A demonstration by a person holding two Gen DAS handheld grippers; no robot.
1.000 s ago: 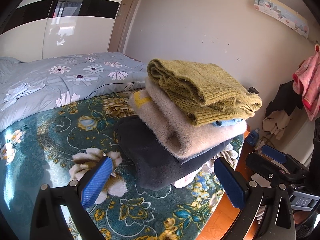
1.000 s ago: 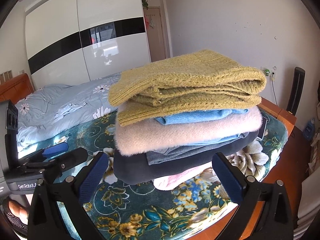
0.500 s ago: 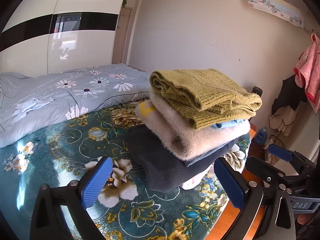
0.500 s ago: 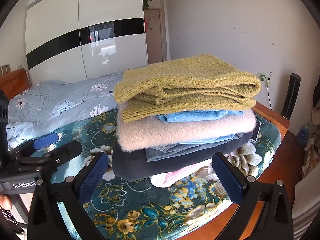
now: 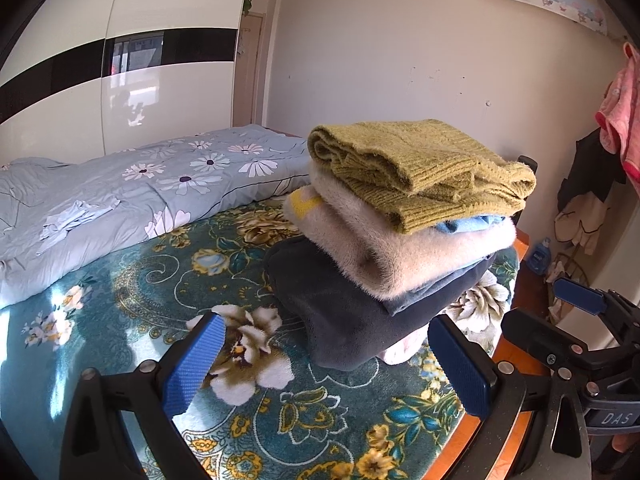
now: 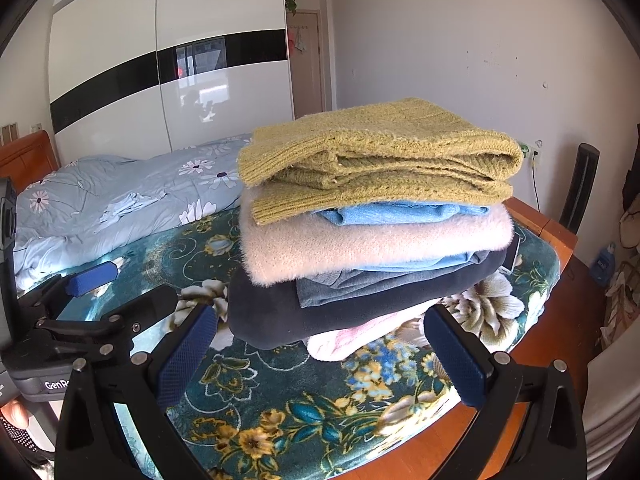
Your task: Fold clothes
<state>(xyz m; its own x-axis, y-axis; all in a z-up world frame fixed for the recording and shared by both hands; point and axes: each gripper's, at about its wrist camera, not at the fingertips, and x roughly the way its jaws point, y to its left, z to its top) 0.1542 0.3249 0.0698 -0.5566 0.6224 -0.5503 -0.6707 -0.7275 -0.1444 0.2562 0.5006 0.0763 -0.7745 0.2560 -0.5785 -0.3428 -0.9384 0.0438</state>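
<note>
A stack of folded clothes (image 6: 372, 232), mustard sweater (image 6: 380, 156) on top, sits on the bed (image 6: 280, 400) near its foot corner. Both the left hand-held gripper (image 5: 326, 364) and right hand-held gripper (image 6: 320, 356) hover wide open and empty before it. No unfolded garment shows, so folding looks essentially finished.

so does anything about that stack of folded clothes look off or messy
Slightly. The stack is uneven: the mustard sweater and pink fuzzy layer overhang the layers under them, and a pale pink piece pokes out underneath. Nothing has fallen; both hand-held grippers are open and empty.
</note>
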